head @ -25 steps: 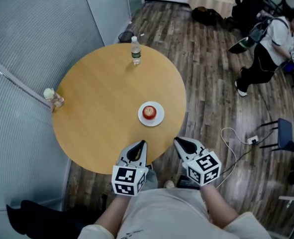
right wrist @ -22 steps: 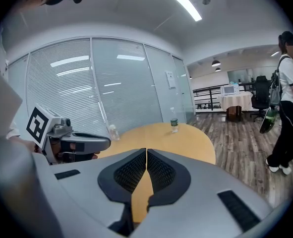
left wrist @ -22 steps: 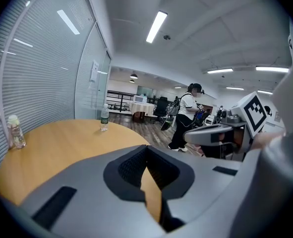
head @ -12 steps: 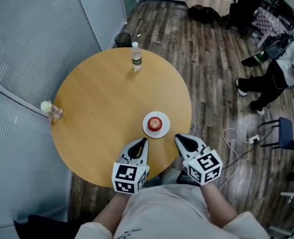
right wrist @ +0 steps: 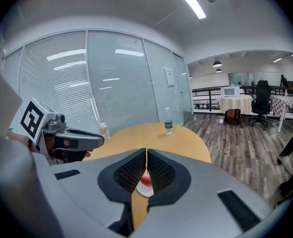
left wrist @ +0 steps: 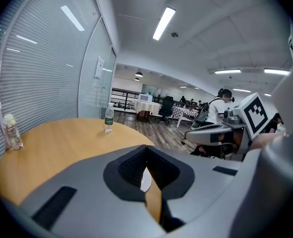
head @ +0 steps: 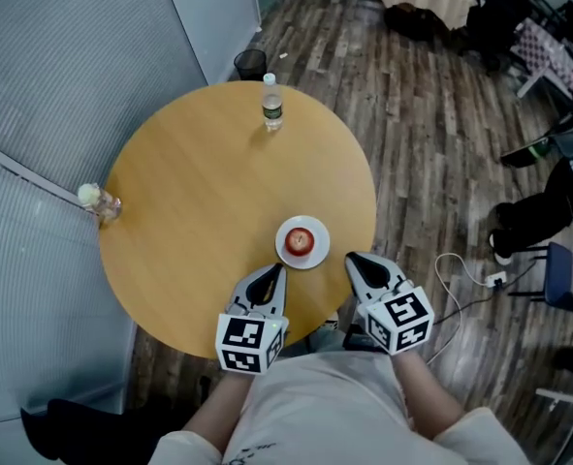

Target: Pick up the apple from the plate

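A red apple (head: 300,239) sits on a small white plate (head: 284,251) near the front right edge of the round wooden table (head: 199,211). My left gripper (head: 275,272) is shut and empty, its tips over the table edge just left of and below the plate. My right gripper (head: 352,260) is shut and empty too, just off the table's rim to the right of the plate. In the right gripper view the apple (right wrist: 146,179) shows through the thin slit between the closed jaws (right wrist: 146,150). The left gripper view shows only a sliver of the plate (left wrist: 145,180) past its closed jaws (left wrist: 146,148).
A water bottle (head: 272,108) stands at the table's far edge. A small jar (head: 99,200) sits at the left edge by the glass wall. A bin (head: 250,63) stands beyond the table. On the floor at right are a cable (head: 461,269), a blue chair (head: 567,279) and a person (head: 548,206).
Both grippers have come forward to the table: the left now reaches over its edge and the plate lies just ahead of the tips. Both stay shut. The person at right has moved away.
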Demonstrator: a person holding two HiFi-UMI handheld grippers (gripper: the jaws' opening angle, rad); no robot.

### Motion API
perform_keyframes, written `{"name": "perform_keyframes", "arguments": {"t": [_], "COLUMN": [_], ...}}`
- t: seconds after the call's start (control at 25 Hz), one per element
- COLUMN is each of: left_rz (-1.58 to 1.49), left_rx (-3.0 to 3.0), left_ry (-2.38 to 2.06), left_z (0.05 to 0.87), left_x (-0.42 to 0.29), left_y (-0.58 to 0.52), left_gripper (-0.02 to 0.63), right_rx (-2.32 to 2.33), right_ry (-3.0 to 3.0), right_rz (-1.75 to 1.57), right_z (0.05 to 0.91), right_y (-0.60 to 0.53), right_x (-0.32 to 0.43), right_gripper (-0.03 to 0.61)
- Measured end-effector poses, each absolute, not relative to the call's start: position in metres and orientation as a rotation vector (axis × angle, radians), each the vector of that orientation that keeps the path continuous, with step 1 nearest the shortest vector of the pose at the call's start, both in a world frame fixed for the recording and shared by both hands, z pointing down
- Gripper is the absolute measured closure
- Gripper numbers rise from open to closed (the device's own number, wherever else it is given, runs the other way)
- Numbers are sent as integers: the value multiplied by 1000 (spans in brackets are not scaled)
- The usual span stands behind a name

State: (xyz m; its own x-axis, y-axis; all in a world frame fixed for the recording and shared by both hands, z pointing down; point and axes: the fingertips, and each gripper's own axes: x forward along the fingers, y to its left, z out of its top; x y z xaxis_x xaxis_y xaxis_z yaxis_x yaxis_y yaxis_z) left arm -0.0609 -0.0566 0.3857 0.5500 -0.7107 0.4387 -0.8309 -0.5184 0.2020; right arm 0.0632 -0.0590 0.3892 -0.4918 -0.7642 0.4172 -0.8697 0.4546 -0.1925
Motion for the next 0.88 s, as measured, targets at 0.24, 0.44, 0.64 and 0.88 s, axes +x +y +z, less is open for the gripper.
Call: {"name": "perform_keyframes", "arguments": {"t": [0.24, 0.44, 0.64, 0.88], "left_rz": [425, 437, 467, 485], "left_rx": [2379, 2363, 2372, 2375], "left_ry": [-1295, -1300, -1280, -1268], "left_z": [387, 390, 400, 415], "left_x": [-61, -61, -64, -59], "left_y": [-61, -65, -75, -79], "left_gripper": [612, 612, 611, 612], "right_rx": [1381, 1371, 1352, 1357], "right_ry": [-2449, -2439, -2433, -2403], "right_rz": [564, 595, 621, 663], "right_z": [389, 393, 400, 413], "right_y": [-69, -74, -79, -80], "right_x": [66, 67, 59, 68], "right_gripper": [548, 548, 547, 546]}}
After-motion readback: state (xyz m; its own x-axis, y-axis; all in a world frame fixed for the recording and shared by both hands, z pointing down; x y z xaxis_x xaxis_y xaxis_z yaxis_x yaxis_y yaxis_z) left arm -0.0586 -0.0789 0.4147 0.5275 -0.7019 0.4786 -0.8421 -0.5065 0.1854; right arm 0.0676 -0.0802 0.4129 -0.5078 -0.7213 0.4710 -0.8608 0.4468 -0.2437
